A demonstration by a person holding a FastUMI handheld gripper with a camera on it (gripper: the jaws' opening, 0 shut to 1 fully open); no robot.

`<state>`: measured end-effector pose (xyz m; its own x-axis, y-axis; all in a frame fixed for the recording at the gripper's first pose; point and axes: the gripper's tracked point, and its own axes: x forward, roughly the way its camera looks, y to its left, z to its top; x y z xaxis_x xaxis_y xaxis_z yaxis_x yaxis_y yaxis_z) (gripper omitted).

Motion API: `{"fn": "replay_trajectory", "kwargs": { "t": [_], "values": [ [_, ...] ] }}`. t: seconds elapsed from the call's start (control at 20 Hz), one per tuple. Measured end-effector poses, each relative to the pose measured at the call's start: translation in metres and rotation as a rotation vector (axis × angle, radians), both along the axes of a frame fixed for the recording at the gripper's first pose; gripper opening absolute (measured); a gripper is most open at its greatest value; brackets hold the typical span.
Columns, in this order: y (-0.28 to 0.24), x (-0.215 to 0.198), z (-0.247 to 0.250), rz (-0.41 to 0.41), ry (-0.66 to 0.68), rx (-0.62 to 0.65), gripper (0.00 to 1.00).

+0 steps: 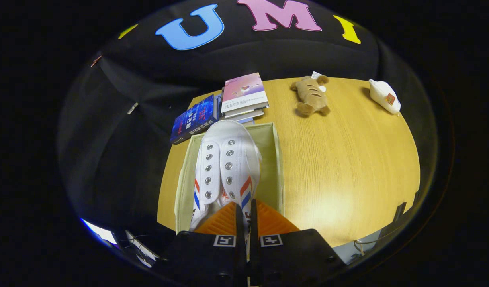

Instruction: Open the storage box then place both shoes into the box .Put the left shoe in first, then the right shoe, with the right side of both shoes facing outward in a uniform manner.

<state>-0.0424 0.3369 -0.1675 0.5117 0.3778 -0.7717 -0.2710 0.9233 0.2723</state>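
Gripper (244,223) fingers nearly closed, only a thin gap between them, pinched on the heel end of a white shoe (224,167). Both fingers appear to press on the shoe's rear collar. Shoe points away from the fingers, toe far, metal eyelets up, red and blue stripes on both flanks. No laces seen.

Shoe hangs over the open storage box (274,167), a pale fabric bin with its top open, standing at the near left part of the wooden table (348,167). Toe reaches to about the box's far wall. Cannot tell whether the sole touches the box floor or is held above it. Cannot tell whether another shoe lies under it; the held shoe hides most of the interior.

Beyond the box: a stack of books (244,95), a blue book (194,119) to its left. Far right: a brown plush toy (310,95) and a small white object (384,95), both well apart from the box.

Judgement: box-opening step done; a shoe placement is in hand. Which shoe, left or right, cannot be told for sure from this angle.

Next move calls for lowering the shoe until it is seated, keeping it along one side wall so room remains for its pair, checking that its right side faces outward, then parting the fingers and lifting clear without snagging the collar.
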Motion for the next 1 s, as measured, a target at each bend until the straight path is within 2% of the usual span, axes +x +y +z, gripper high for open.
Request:
{"fn": "replay_trajectory", "kwargs": {
  "t": [0.05, 0.2, 0.3, 0.4, 0.85, 1.0],
  "values": [
    [0.003, -0.001, 0.002, 0.006, 0.005, 0.011, 0.09],
    [0.025, 0.008, 0.022, -0.008, -0.030, 0.121, 0.54],
    [0.024, 0.012, 0.031, 0.000, -0.065, 0.120, 0.84],
    [0.015, 0.015, 0.040, 0.016, -0.111, 0.085, 0.99],
    [-0.071, 0.041, 0.144, -0.032, -0.469, 0.071, 0.99],
    [-0.108, 0.046, 0.181, -0.011, -0.588, 0.045, 0.99]
  ]
}}
